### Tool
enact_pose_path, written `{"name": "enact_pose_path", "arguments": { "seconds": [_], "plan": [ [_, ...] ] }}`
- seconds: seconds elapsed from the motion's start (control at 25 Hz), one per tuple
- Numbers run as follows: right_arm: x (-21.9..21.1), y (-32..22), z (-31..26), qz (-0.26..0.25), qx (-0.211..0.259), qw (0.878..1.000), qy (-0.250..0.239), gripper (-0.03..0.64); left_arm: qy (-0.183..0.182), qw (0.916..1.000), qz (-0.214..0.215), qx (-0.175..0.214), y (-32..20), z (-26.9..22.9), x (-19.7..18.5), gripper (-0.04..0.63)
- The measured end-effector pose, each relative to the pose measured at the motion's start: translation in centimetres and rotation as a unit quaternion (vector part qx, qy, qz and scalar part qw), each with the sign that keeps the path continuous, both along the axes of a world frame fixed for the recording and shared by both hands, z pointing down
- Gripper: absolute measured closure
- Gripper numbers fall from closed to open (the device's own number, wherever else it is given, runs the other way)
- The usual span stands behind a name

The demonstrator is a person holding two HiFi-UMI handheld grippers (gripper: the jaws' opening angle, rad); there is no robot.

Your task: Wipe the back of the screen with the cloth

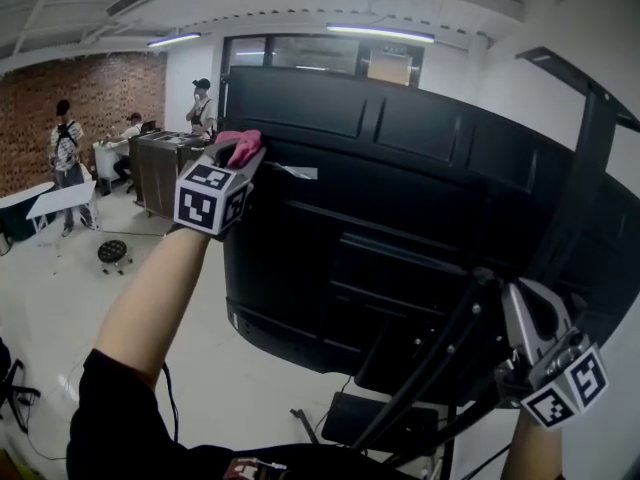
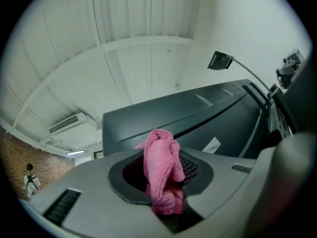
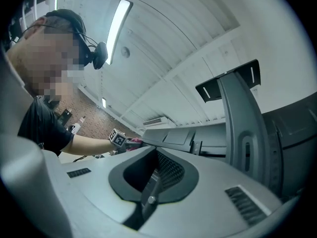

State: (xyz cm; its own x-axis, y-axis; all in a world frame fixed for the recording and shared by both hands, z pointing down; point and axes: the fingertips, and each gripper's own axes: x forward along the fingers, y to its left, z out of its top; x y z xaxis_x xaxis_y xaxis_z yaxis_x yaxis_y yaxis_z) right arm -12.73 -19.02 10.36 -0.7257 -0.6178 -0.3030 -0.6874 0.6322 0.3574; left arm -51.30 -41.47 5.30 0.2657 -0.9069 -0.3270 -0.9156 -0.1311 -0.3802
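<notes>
Rt tool [image 1: 528, 313]: low, nearest, beside the black stand [image 1: 430, 373] struts under the screen. Jaws together, nothing between them. Can't tell if it touches a strut.

Lt tool [image 1: 243, 158]: arm stretched up and fwd, jaws clamped on the pink cloth [image 2: 162, 170]. The cloth is bunched, a wad poking out past the tips.

Cloth posn: at the upper-left edge of the screen [image 1: 420, 198] back. Contact w/ the panel isn't clear; looks touching or just beside.

Screen: big, dark, curved back, tilted, ribbed panels and recesses. White label [image 1: 297, 172] just right of the cloth.

Step in hand, by my read: start of the wipe, upper-left corner, most of the back not yet covered.

To do it well:
- Press the wad onto the panel so cloth, not jaw tips, meets the plastic.
- Go along the ribs, top row first, overlapping passes, then drop a row.
- Light pressure; the screen hangs on the stand and may swing. Rt tool could brace a strut.
- Ease over the label so its edge doesn't lift.
- Watch the grip; a bunched cloth can drag out on recess edges.

Far: open room, people [image 1: 66, 153] at counters, brick wall [image 1: 110, 93], well apart from the work.
</notes>
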Motion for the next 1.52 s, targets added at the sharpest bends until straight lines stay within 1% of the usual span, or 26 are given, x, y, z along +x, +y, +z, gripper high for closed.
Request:
{"name": "enact_pose_path", "arguments": {
  "seconds": [0.08,0.16,0.28,0.4,0.48,0.56,0.6,0.76,0.8,0.84,0.88,0.92,1.0,1.04,1.12,1.2,1.24,1.28,1.32,1.36,1.4,1.44,1.48,1.52],
  "plan": [
    [1.0,0.3,0.0,-0.002,0.001,1.000,-0.001,0.611,-0.034,0.9994,0.011,0.001,0.3,0.0,4.3,0.497],
    [2.2,0.3,0.1,-0.006,0.002,1.000,-0.003,0.611,-0.076,0.9970,0.014,-0.001,0.4,-0.1,8.5,0.495],
    [4.3,0.8,0.3,-0.008,0.004,1.000,-0.006,0.611,-0.144,0.9888,0.033,-0.021,1.1,0.0,15.1,0.497],
    [6.0,1.0,0.6,-0.008,0.006,1.000,-0.004,0.611,-0.187,0.9801,0.053,-0.039,2.0,0.5,20.9,0.497],
    [7.3,1.0,0.8,-0.012,0.007,1.000,-0.006,0.611,-0.230,0.9702,0.064,-0.043,2.2,0.9,25.6,0.495],
    [8.2,1.1,0.9,-0.017,0.012,1.000,-0.009,0.611,-0.276,0.9573,0.072,-0.044,2.4,1.3,29.7,0.495],
    [8.6,1.1,1.0,-0.019,0.014,1.000,-0.010,0.611,-0.290,0.9523,0.081,-0.047,2.6,1.5,31.3,0.495],
    [10.1,0.6,1.6,-0.019,0.005,1.000,-0.016,0.611,-0.328,0.9342,0.122,-0.070,3.5,2.0,37.5,0.495],
    [10.3,0.6,1.7,-0.018,0.003,1.000,-0.019,0.611,-0.333,0.9315,0.128,-0.071,3.6,2.1,38.3,0.500],
    [10.2,0.6,1.8,-0.019,0.001,1.000,-0.020,0.611,-0.332,0.9310,0.135,-0.068,3.7,2.1,38.6,0.500],
    [9.8,0.7,1.9,-0.023,0.000,1.000,-0.019,0.611,-0.323,0.9333,0.144,-0.062,3.9,1.7,38.2,0.499],
    [9.0,0.8,2.1,-0.028,-0.002,0.999,-0.017,0.611,-0.308,0.9381,0.149,-0.051,4.3,1.2,37.0,0.499],
    [6.8,1.1,2.5,-0.044,-0.008,0.999,-0.013,0.611,-0.271,0.9508,0.148,-0.028,5.4,-0.1,32.4,0.499],
    [5.5,1.2,2.7,-0.055,-0.012,0.998,-0.011,0.611,-0.249,0.9577,0.142,-0.021,6.0,-0.6,29.0,0.499],
    [2.6,1.6,3.1,-0.078,-0.019,0.997,-0.009,0.611,-0.191,0.9747,0.115,-0.019,6.7,-0.4,20.5,0.499],
    [0.5,2.2,3.5,-0.091,-0.024,0.995,-0.008,0.611,-0.118,0.9903,0.067,-0.028,6.5,1.5,10.7,0.499],
    [-0.2,2.5,3.6,-0.093,-0.026,0.995,-0.008,0.611,-0.083,0.9952,0.038,-0.035,6.0,3.1,5.8,0.499],
    [-0.7,2.8,3.7,-0.092,-0.027,0.995,-0.007,0.611,-0.052,0.9977,0.007,-0.043,5.4,4.9,1.2,0.499],
    [-1.3,2.9,3.9,-0.090,-0.029,0.996,-0.005,0.611,-0.026,0.9981,-0.024,-0.051,4.8,6.9,-3.0,0.499],
    [-1.9,2.9,4.1,-0.087,-0.031,0.996,-0.003,0.611,-0.005,0.9969,-0.051,-0.060,4.0,8.8,-6.4,0.499],
    [-2.7,2.7,4.6,-0.084,-0.036,0.996,0.000,0.611,0.011,0.9951,-0.070,-0.069,3.1,10.7,-9.0,0.499],
    [-3.6,2.2,5.1,-0.083,-0.044,0.996,0.004,0.611,0.024,0.9936,-0.079,-0.076,1.9,12.3,-10.6,0.499],
    [-4.6,1.7,5.7,-0.082,-0.052,0.995,0.007,0.611,0.033,0.9929,-0.080,-0.082,0.7,13.6,-11.3,0.499],
    [-5.7,1.1,6.3,-0.082,-0.063,0.995,0.009,0.611,0.040,0.9928,-0.074,-0.085,-0.5,14.8,-11.2,0.499]
  ]
}}
